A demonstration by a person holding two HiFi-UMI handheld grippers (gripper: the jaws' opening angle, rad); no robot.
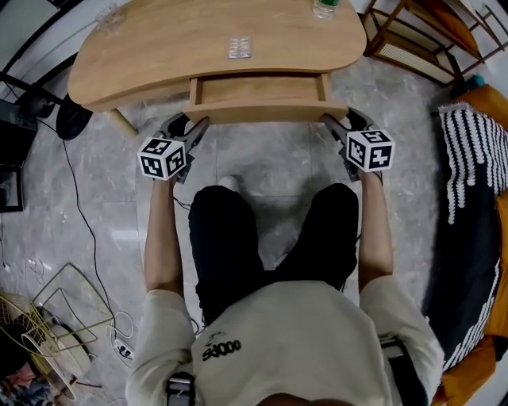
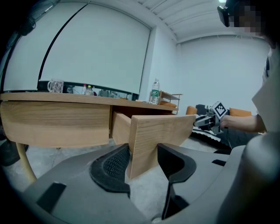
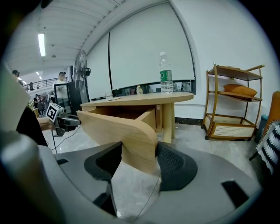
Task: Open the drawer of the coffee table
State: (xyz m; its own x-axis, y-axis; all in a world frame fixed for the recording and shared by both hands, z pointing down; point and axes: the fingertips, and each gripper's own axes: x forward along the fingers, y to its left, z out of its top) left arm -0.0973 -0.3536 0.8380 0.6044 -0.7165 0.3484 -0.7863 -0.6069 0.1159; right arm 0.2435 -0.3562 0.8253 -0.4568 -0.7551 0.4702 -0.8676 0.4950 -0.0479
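The wooden coffee table (image 1: 159,47) has its drawer (image 1: 258,89) pulled partway out toward me. My left gripper (image 1: 193,131) clamps the left end of the drawer front (image 2: 162,131), and in the left gripper view (image 2: 143,153) the panel's end sits between both pads. At the other end of that panel (image 3: 118,127), my right gripper (image 1: 337,125) holds on the same way, and in the right gripper view (image 3: 139,151) the rounded corner is pinched between its pads. The inside of the drawer looks bare.
A water bottle (image 1: 324,8) stands at the table's far right, a blister pack (image 1: 239,47) lies mid-top, and a glass mug (image 2: 55,85) stands far left. My knees (image 1: 262,238) are just behind the drawer. A shelf rack (image 3: 234,105) and a striped blanket (image 1: 472,158) stand right; a cable (image 1: 75,182) trails left.
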